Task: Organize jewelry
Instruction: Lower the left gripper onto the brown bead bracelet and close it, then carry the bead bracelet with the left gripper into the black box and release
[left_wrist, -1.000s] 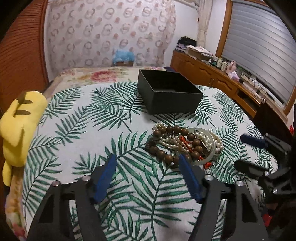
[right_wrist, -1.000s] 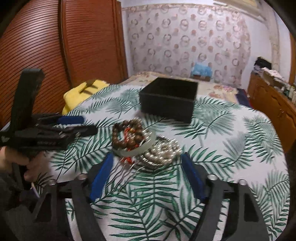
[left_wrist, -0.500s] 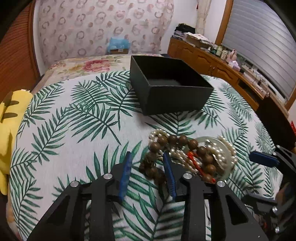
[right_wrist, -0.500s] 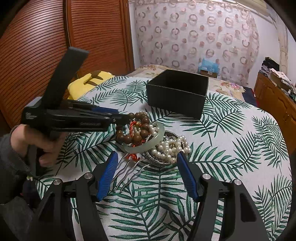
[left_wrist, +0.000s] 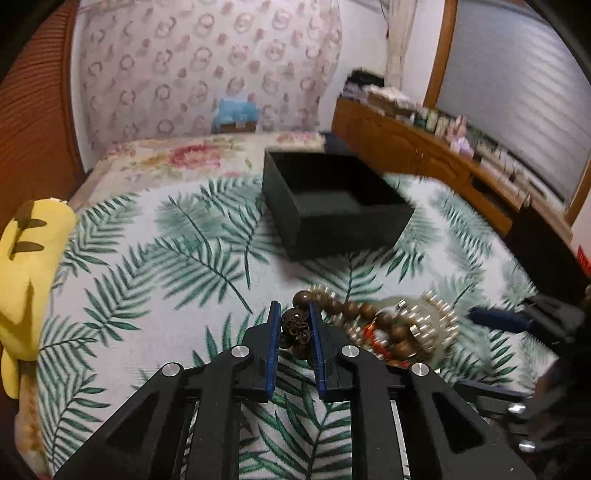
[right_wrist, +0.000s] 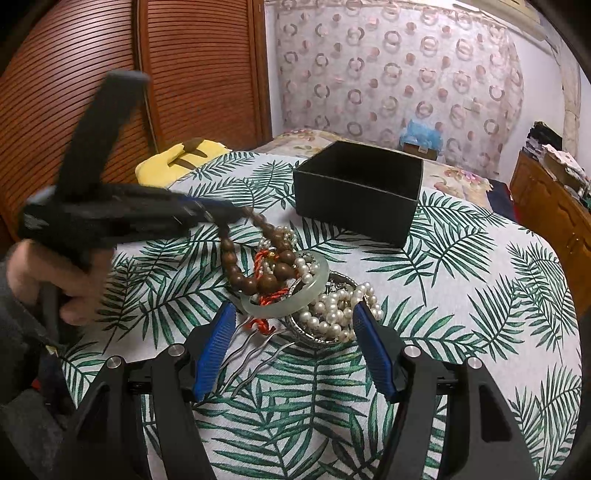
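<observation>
**Desk:** What is the left gripper (left_wrist: 292, 325) doing?

**Photographer:** Its jaws are closing on one end of the brown wooden bead strand (right_wrist: 258, 275), with the dark beads and a small metal ornament caught between the blue pads (left_wrist: 274, 343). From the right wrist view, the strand runs taut from the left gripper's tip down into the jewelry pile, so part of it is lifted off the cloth. A hand (right_wrist: 48, 280) grips the tool's handle at the left edge; that part of the picture is blurred.

**Desk:** And the right gripper (right_wrist: 291, 317)?

**Photographer:** Released, jaws wide apart, nothing between them. It hovers just in front of the pile, one finger near the metal hairpins (right_wrist: 255, 350), the other beside the white pearls (right_wrist: 332, 310).

**Desk:** Where does the rest of the jewelry lie?

**Photographer:** In a heap on the palm-leaf tablecloth (right_wrist: 461, 295) covering the worktop. A pale green bangle (right_wrist: 295, 301) rings some of the wooden beads and a red cord (right_wrist: 264, 266); the pearls sit piled in a small silver dish (right_wrist: 317, 338) touching the bangle.

**Desk:** The box?

**Photographer:** An open black box (right_wrist: 360, 192) stands beyond the pile, apart from it. A yellow plush toy (left_wrist: 26, 266) sits at the worktop's left edge.
</observation>
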